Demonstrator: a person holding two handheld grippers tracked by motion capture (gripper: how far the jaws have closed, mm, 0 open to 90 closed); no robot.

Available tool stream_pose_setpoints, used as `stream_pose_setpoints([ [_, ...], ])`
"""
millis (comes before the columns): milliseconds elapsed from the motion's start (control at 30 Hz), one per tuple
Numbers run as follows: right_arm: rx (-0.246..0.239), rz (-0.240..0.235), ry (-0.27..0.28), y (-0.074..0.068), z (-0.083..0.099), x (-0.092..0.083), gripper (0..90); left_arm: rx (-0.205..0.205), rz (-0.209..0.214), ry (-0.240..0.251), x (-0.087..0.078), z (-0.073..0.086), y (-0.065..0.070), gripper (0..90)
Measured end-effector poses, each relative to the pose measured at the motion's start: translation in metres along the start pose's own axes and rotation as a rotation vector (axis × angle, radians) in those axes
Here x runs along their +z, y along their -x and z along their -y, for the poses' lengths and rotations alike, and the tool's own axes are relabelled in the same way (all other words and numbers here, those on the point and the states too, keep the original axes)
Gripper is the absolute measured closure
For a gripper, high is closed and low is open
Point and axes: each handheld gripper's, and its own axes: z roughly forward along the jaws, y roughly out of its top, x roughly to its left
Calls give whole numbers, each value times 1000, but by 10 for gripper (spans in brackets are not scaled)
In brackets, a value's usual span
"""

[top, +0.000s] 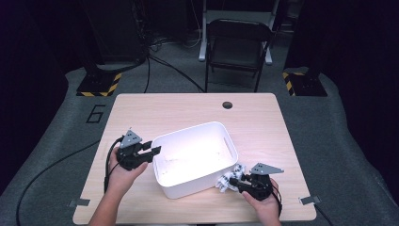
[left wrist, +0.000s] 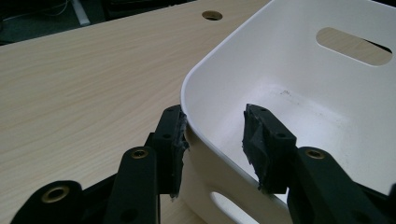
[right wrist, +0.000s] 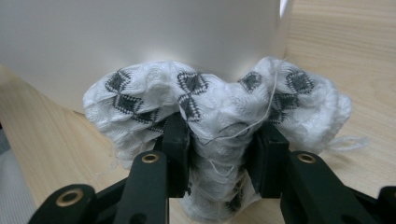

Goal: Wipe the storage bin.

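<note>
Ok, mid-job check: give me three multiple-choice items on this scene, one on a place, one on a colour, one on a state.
1. Where does the white knitted cloth with dark diamond pattern lie?
A. inside the bin
B. on the table against the bin's outer wall
C. on the chair

2. What colour is the rectangular plastic bin?
A. white
B. blue
C. black

3. How does the left hand-held gripper stand at the bin?
A. shut beside it on the table
B. holding the cloth
C. jaws astride the rim, one outside, one inside

Answers: 1 B, the right gripper view shows the cloth on the wooden table before the bin wall, in the right hand-held gripper. 2 A, white in every view. 3 C, the left gripper view shows the rim between the pads.
</note>
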Motion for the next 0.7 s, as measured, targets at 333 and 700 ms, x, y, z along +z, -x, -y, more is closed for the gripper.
stream_pose_setpoints([
  [333,-57,22,190,-18,-19,-29,635,-21,4,-11,2,1,0,588],
  [700,-19,8,124,-8,-9,-18,630,-19,8,-4,2,2,0,588],
])
